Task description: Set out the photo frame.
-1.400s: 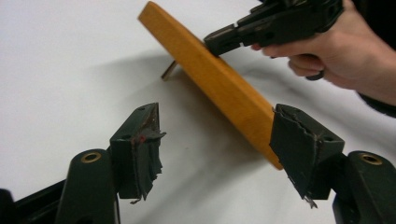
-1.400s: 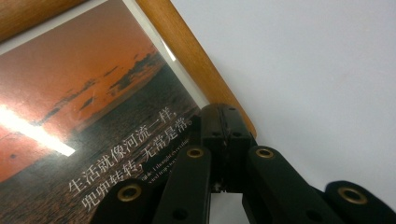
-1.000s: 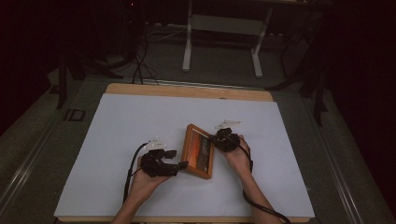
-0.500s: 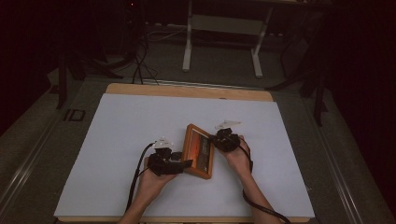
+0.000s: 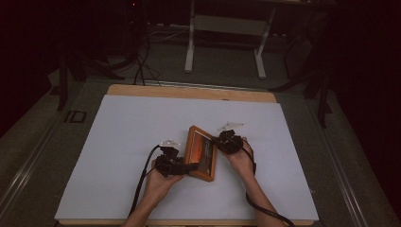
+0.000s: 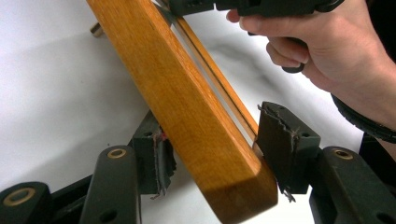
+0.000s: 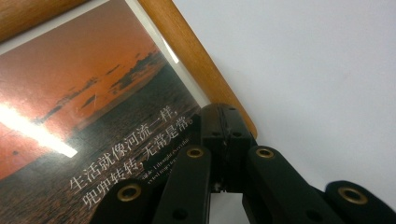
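Observation:
A wooden picture frame (image 5: pixel 201 152) with an orange sunset print lies near the middle of the white table (image 5: pixel 118 127), its left side raised. My left gripper (image 5: pixel 190 167) is at its near left corner. In the left gripper view the frame's edge (image 6: pixel 187 107) fills the gap of my left gripper (image 6: pixel 217 154). Its jaws have just been closing and both pads touch the wood. My right gripper (image 5: pixel 218 142) rests shut at the frame's right side. In the right gripper view my right gripper (image 7: pixel 224 116) has its tips against the wooden rim (image 7: pixel 187 46) beside the print.
A hand holding the right gripper (image 6: pixel 243 5) shows beyond the frame in the left gripper view. Black cables trail from both grippers toward the table's near edge (image 5: pixel 189 221). A white desk stand (image 5: pixel 224 42) is on the floor behind the table.
My left gripper slid right to the frame's near left corner and its jaws narrowed onto the wood. The right gripper and the frame stayed put.

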A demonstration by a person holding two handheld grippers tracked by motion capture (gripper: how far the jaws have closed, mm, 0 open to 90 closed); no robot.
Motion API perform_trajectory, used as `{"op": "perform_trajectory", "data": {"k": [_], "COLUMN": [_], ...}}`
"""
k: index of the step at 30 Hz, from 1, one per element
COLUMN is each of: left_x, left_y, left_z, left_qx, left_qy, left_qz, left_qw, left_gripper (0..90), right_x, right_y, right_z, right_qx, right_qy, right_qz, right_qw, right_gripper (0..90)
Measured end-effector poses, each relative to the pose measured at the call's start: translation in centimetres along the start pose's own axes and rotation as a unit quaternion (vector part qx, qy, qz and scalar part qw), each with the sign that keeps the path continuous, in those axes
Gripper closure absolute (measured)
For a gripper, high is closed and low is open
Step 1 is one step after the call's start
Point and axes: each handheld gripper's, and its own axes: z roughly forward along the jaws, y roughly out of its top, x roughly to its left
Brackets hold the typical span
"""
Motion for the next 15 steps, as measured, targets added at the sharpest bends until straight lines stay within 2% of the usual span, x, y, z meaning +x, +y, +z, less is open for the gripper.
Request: {"op": "perform_trajectory", "data": {"k": [8,15], "left_x": [0.23,0.38], "left_y": [0.06,0.02], "left_z": [0.04,0.17], "left_qx": [0.003,0.0], "left_qy": [-0.012,-0.006], "left_qz": [-0.019,-0.026], "left_qw": [0.9998,0.9996], "left_gripper": [50.1,52.6], "right_x": [-0.09,-0.26], "right_y": [-0.08,-0.48], "right_z": [-0.11,-0.89], "right_qx": [-0.001,-0.005], "right_qy": [0.004,0.003], "right_qz": [-0.001,-0.002], "right_qw": [1.0,1.0], "right_gripper": [89.9,88.2]}}
